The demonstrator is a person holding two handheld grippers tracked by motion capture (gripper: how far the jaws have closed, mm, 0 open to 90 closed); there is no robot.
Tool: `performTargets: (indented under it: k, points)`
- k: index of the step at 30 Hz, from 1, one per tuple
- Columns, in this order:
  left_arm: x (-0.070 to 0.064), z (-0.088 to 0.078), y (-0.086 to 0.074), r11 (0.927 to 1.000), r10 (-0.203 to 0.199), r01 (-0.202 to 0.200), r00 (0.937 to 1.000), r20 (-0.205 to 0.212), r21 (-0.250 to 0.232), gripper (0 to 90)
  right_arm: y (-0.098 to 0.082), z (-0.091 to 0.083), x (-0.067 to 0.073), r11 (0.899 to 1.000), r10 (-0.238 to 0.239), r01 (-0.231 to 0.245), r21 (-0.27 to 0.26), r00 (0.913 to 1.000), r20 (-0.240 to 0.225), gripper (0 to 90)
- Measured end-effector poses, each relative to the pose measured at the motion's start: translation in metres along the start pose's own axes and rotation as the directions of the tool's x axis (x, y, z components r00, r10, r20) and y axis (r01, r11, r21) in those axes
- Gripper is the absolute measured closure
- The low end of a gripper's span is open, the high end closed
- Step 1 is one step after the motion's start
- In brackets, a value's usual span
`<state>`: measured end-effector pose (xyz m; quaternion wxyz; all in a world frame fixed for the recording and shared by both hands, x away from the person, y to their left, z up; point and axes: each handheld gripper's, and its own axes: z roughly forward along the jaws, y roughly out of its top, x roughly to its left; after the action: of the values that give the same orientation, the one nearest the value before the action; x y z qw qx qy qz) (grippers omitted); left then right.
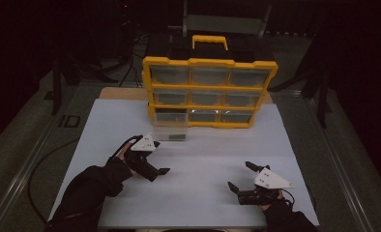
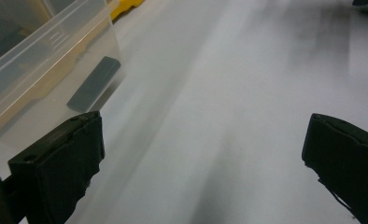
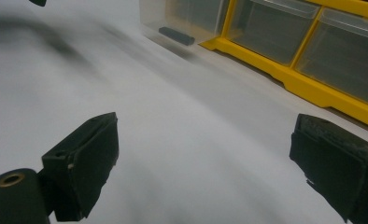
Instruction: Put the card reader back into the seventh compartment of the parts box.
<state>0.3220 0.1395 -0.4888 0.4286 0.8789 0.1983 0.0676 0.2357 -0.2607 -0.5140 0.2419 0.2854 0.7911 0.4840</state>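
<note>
My left gripper (image 1: 160,166) hovers over the white table (image 1: 198,193) with its jaws spread wide and nothing between them. My right gripper (image 1: 240,177) sits near the table's front right, jaws just as wide apart and also empty. Just beyond my left gripper stands a clear plastic drawer (image 1: 169,131), pulled out of the yellow organiser (image 1: 209,92) and resting on the table against its bottom left corner. A small dark flat piece (image 2: 93,84) lies inside the drawer near its front wall. Bare tabletop lies between my right gripper and the drawer; the organiser's other drawers (image 3: 266,28) are all pushed in.
</note>
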Motion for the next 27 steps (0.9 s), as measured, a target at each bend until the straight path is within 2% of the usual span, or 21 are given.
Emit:
performTargets:
  k: [9,16,21,27]
  points:
    - [-0.006,0.002,-0.012,0.9999,-0.006,0.006,0.9999,-0.012,-0.009,0.0,0.000,0.000,0.000,1.000,-0.001,0.001,0.000,1.0000,0.000,8.1]
    - [-0.012,-0.001,-0.028,0.9989,-0.025,0.024,0.9995,-0.019,-0.041,0.0,0.000,0.000,0.000,1.000,-0.001,0.001,0.002,1.0000,0.002,8.1]
    - [-0.015,-0.003,-0.035,0.9990,-0.033,0.032,0.9994,-0.013,-0.031,0.0,0.000,0.000,0.000,1.000,-0.001,0.001,0.002,1.0000,0.002,8.2]
    - [-0.023,-0.004,-0.041,0.9997,-0.014,0.014,0.9998,-0.014,-0.019,0.0,0.000,0.000,0.001,1.000,-0.003,0.003,0.001,1.0000,0.002,8.1]
